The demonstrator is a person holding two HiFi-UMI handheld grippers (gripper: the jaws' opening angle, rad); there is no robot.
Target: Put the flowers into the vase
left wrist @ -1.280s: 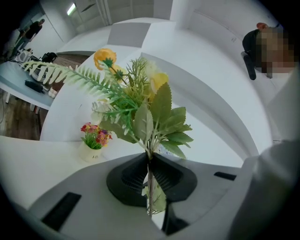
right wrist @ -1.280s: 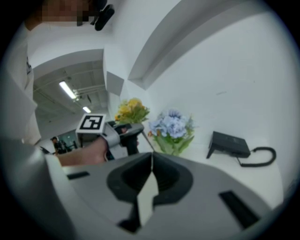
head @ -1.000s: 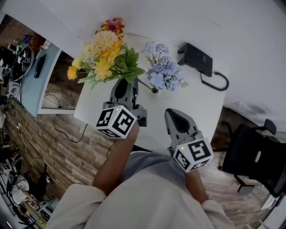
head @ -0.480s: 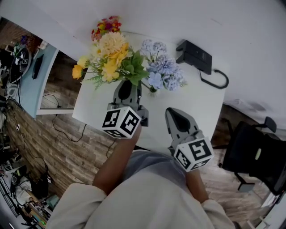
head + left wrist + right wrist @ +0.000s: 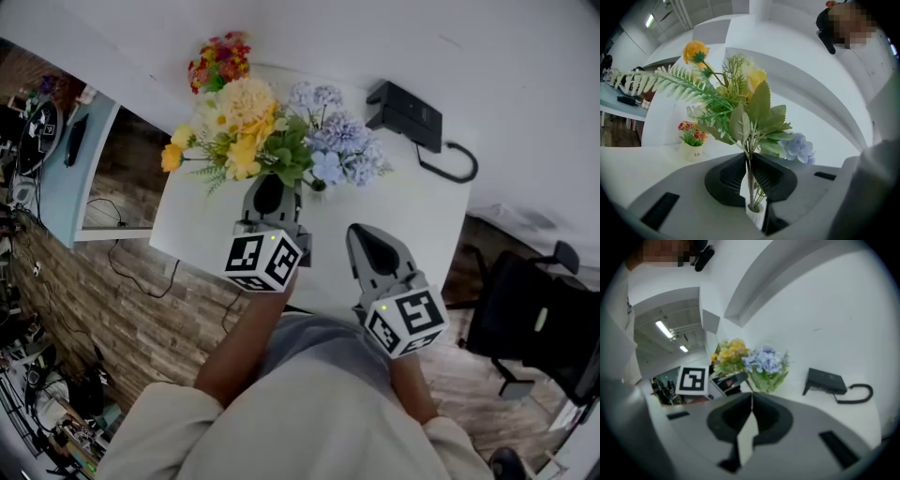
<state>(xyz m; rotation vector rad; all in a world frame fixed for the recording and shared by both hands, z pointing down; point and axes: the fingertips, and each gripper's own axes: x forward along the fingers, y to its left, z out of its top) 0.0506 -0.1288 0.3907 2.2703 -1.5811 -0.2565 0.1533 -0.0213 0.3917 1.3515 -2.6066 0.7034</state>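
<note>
Overhead, the left claw is clamped nearly shut on the stems of a yellow bunch. The stem ends reach the mouth of a small white vase on the desk, just beside blue flowers. The right claw is closed and empty. Risk: the top-heavy bunch, released before its stems sit deep, could lean out or topple the light vase.

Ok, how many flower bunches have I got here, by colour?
yellow bunch: 1
blue bunch: 1
red bunch: 1
Total: 3
</note>
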